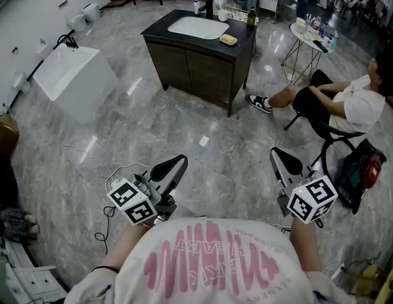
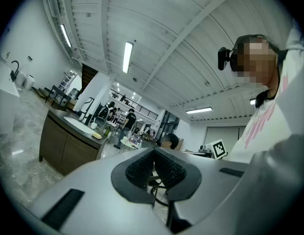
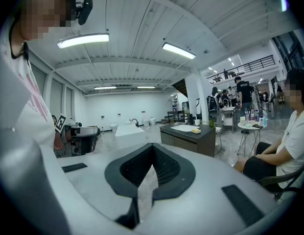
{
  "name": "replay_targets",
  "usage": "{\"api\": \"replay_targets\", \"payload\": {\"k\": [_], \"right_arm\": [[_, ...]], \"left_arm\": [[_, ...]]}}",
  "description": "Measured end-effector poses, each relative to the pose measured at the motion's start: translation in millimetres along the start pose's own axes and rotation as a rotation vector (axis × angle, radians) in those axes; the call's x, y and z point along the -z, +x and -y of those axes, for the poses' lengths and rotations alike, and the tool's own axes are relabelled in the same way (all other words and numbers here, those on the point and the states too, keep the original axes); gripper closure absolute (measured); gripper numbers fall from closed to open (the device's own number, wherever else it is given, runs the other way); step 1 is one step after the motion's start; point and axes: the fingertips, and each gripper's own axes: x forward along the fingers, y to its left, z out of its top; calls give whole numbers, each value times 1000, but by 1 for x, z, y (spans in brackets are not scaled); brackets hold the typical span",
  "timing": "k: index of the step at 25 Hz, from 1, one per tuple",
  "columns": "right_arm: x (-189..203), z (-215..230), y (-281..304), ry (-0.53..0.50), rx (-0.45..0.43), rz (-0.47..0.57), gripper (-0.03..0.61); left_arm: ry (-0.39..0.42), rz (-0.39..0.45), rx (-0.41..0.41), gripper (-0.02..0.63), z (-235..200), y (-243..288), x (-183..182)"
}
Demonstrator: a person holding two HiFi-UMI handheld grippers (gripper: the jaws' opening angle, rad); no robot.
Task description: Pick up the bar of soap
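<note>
The yellow bar of soap [image 1: 228, 39] lies on the dark top of a vanity cabinet [image 1: 202, 68], to the right of its white sink [image 1: 198, 27], far across the floor from me. It is a small speck in the left gripper view [image 2: 97, 135] and in the right gripper view [image 3: 196, 130]. My left gripper [image 1: 178, 162] and right gripper [image 1: 276, 153] are held low near my chest, well short of the cabinet. Both have their jaws shut with nothing between them [image 2: 154, 153] [image 3: 152, 150].
A white tub-like block [image 1: 73, 81] stands on the marble floor at left. A person sits on a chair [image 1: 345, 106] at right, beside a small round table [image 1: 313, 37] with bottles. A green bottle [image 1: 251, 19] stands on the vanity. Cables [image 1: 107, 211] lie by my left side.
</note>
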Motion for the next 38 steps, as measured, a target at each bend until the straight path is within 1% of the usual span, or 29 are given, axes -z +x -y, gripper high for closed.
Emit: {"api": "replay_targets", "payload": {"k": [8,12,17,26,30,34,36,38], "right_arm": [[-4,0,-5,12,23,-7,566],[-5,3,-3,17,1,18,566],[-6,8,-1,74,-5,59,566],[-15,-3,22,64,-24,80,566],[-23,-9,38,60,-1,86,566],[-12,-15,45,41,31,77,566],[-10,-11,46,32,71,64,566],[-9,-1,50,47,89,71,566]], "left_arm": [[2,9,-5,604,4,0,-2],[3,9,-12,604,3,-1,-3],[7,2,-25,604,1,-7,-5],[27,12,-63,604,-20,-30,-18],[42,23,-65,604,-35,-40,-27],[37,28,-50,604,-46,-49,-20],[52,42,-50,604,-53,-51,-19],[59,62,-52,604,-63,-51,-23]]}}
